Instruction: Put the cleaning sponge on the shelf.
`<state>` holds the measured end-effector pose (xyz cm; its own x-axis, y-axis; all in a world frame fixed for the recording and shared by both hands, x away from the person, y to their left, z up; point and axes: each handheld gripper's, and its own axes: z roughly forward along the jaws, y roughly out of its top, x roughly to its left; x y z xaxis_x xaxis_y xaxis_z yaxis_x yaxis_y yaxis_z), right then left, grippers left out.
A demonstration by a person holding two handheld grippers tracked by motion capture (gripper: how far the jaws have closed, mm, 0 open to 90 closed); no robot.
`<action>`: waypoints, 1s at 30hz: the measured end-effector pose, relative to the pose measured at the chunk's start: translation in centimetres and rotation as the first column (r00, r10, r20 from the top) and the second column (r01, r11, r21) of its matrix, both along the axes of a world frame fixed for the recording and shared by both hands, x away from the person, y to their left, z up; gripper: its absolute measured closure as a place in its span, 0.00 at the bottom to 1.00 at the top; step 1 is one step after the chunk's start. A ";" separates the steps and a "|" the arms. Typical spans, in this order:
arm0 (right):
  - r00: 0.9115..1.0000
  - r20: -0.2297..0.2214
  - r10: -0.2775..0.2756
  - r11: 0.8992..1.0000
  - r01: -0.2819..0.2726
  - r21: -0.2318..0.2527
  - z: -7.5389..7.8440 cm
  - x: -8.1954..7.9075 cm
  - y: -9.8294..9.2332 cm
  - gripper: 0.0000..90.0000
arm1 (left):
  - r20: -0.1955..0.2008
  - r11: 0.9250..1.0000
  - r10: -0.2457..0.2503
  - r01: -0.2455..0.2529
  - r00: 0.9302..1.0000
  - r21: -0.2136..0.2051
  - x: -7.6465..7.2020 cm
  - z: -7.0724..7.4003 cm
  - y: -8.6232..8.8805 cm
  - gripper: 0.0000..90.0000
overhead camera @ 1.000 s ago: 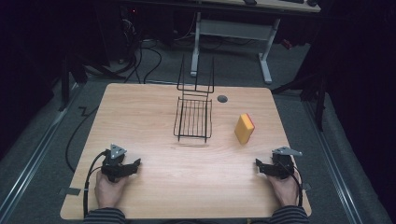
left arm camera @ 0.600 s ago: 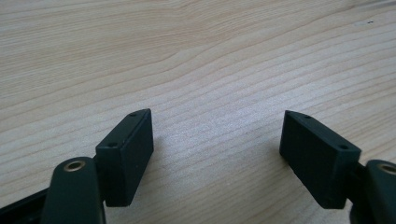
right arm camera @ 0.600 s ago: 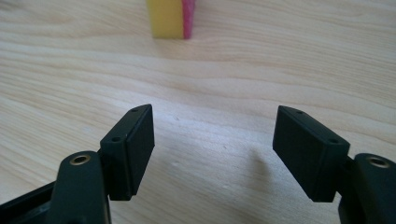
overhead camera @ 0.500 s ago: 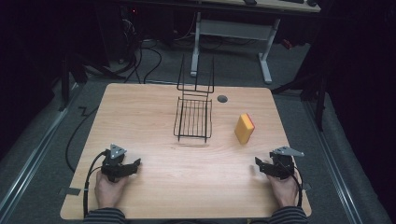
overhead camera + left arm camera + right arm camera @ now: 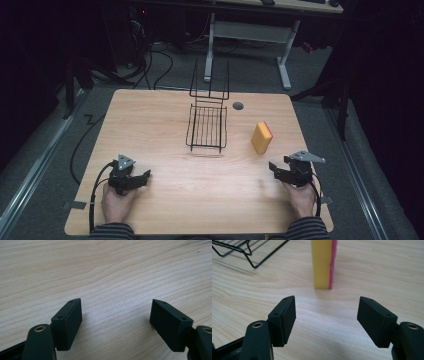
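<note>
Both tongs, left (image 5: 116, 320) and right (image 5: 325, 320), wide apart, empty | sponge (image 5: 324, 263) upright ahead of right | wire rack (image 5: 207, 127) beside

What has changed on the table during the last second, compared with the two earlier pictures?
Almost nothing. The right claw has perhaps crept slightly toward the table's middle; it is too slight to be sure. Nothing was grasped or released. The left claw rests open at the near left, the right claw is open too, the yellow-and-pink sponge stands on edge, and the black wire rack keeps its place.
</note>
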<state>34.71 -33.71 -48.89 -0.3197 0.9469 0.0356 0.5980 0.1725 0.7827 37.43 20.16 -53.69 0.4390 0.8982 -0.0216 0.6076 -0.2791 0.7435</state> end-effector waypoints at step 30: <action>0.999 0.051 0.000 1.000 -0.001 0.008 3.0 4.5 2.3 0.35 | 0.000 1.000 -0.001 0.001 1.000 0.000 0.0 0.0 0.0 0.29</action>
<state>39.26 -31.40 -45.94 -0.3218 0.9464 0.0264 0.5571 0.1667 0.8136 37.43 20.17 -53.69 0.4396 0.8979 -0.0221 0.6078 -0.2792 0.7434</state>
